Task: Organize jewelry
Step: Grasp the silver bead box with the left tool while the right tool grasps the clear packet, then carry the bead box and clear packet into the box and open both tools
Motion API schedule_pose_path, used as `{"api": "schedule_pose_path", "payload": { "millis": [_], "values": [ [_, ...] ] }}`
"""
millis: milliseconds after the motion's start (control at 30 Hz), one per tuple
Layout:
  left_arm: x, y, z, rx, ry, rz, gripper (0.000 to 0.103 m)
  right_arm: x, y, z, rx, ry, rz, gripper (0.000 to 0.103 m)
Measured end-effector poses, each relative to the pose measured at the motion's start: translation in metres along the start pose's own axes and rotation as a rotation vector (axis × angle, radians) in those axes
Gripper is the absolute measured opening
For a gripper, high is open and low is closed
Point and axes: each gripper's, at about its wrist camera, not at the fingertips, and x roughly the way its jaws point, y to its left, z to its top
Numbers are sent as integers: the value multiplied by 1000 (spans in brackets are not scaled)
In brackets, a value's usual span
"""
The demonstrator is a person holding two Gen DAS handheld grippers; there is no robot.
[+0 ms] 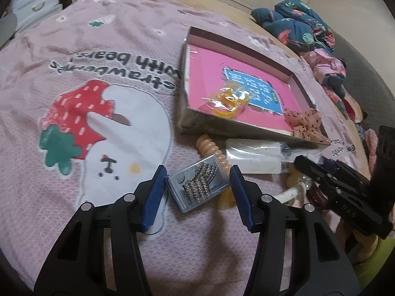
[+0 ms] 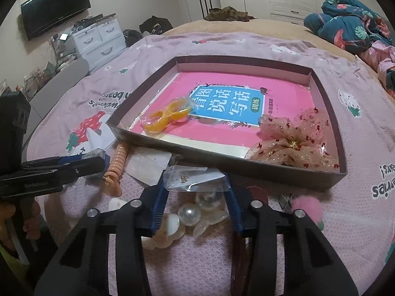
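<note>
Left gripper (image 1: pixel 197 187) spread wide around a small clear plastic case of rhinestone pieces (image 1: pixel 197 185), fingers (image 1: pixel 155 192) just beside its short ends, contact not certain, nothing clamped. Case lying on the pink blanket (image 1: pixel 111 37), near the front wall of the shallow cardboard box (image 1: pixel 237 120), with a peach spiral hair tie (image 1: pixel 209 148) touching or tucked under its far edge. Risk here: hard, slick case skating or popping out if squeezed off-centre; spiral tie snagged and dragged along on the lift. Right gripper (image 2: pixel 196 185) also open, straddling a clear plastic sachet (image 2: pixel 192 178) with a tiny item inside; pearls and shell pieces (image 2: pixel 190 215) heaped beneath, between the fingers. Risk: flimsy film buckling instead of being held, or pearls rolling across the soft bedding if nudged. Already in the box: bagged yellow rings (image 2: pixel 167 117) near the front left corner, sheer pink bow (image 2: pixel 293 140) at the front right corner. Two tools close together, so a collision possible.
</note>
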Motion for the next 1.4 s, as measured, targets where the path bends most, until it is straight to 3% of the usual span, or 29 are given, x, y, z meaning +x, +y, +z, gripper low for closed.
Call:
{"api": "schedule_pose_path", "payload": {
  "millis": [500, 867, 1400],
  "values": [
    [-24, 6, 6, -26, -48, 7, 45, -42, -14, -1, 28, -95, 12, 38],
    [-28, -25, 25, 33, -72, -7, 45, -82, -37, 6, 62, -183, -20, 38],
    [0, -79, 58, 127, -53, -25, 45, -98, -82, 19, 117, -232, -62, 38]
  ]
}}
